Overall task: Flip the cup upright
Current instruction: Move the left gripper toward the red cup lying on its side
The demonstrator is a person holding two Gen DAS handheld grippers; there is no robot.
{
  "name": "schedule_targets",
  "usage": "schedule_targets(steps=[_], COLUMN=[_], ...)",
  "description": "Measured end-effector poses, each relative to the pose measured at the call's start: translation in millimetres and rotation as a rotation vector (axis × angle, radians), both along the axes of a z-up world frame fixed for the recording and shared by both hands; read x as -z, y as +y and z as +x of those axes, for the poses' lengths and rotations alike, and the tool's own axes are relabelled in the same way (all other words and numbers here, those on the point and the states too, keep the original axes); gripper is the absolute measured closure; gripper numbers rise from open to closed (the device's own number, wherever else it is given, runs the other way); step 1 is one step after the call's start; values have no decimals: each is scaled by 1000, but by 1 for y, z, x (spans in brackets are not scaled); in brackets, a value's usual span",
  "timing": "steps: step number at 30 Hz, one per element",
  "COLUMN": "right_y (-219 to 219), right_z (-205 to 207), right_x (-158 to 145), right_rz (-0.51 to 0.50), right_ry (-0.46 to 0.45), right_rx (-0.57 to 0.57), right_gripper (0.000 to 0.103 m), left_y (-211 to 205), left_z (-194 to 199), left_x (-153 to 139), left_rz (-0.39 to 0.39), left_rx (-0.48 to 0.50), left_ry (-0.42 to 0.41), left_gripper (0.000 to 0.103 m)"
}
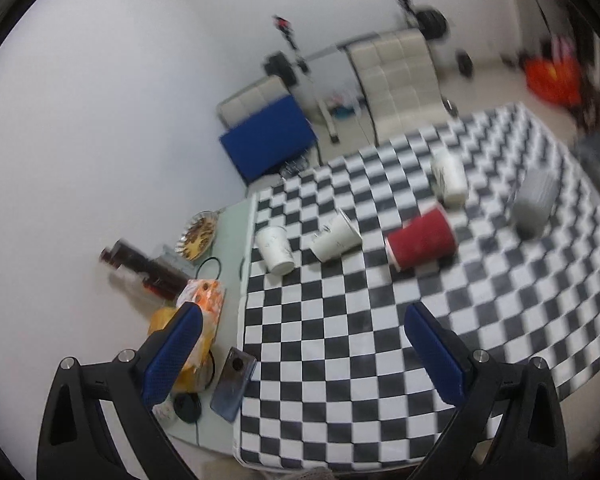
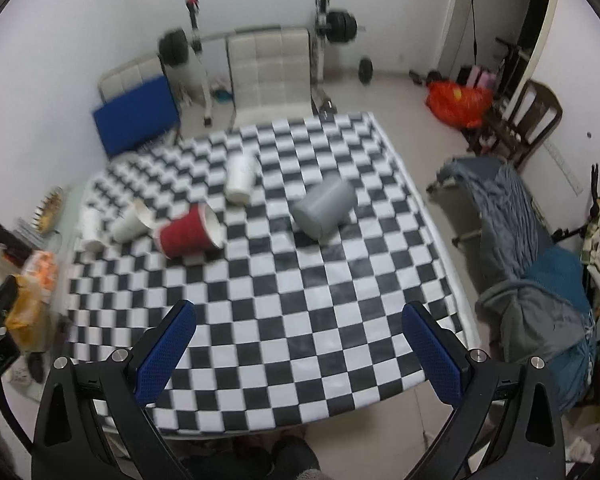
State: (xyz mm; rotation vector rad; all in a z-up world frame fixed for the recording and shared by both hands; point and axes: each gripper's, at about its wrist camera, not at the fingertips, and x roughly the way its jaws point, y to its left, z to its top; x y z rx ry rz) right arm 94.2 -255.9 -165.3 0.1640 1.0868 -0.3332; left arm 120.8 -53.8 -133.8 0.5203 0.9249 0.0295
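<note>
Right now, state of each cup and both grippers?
red cup: on its side
grey cup: on its side
far white cup: upside down
middle white cup: on its side
leftmost white cup: tipped over
left gripper: open, empty
right gripper: open, empty

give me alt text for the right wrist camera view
Five cups lie tipped on a checkered tablecloth: a red cup, a grey cup and three white ones. The open right gripper hovers in front, empty.
</note>
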Motion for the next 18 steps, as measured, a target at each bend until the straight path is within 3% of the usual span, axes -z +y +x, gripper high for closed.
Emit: schedule_targets(steps=[3, 9, 13, 18], right_y=[-13, -30, -39, -55], right_z=[24, 62, 88, 110], right_x=[62, 150, 195, 226], right_rz=[30, 75, 71, 86], right_ry=[81, 162, 214, 249], right_rx=[12, 25, 33, 43], right_gripper=[0, 0, 0, 0], left_y=[-13, -40, -61, -91], left_z=[20, 57, 76, 87], left_x=[40, 114, 149, 181], left_rz=[63, 174, 222, 304], left_rx=[56, 153, 253, 463], left_ry=[43, 126, 157, 142], left_gripper=[0, 0, 0, 0])
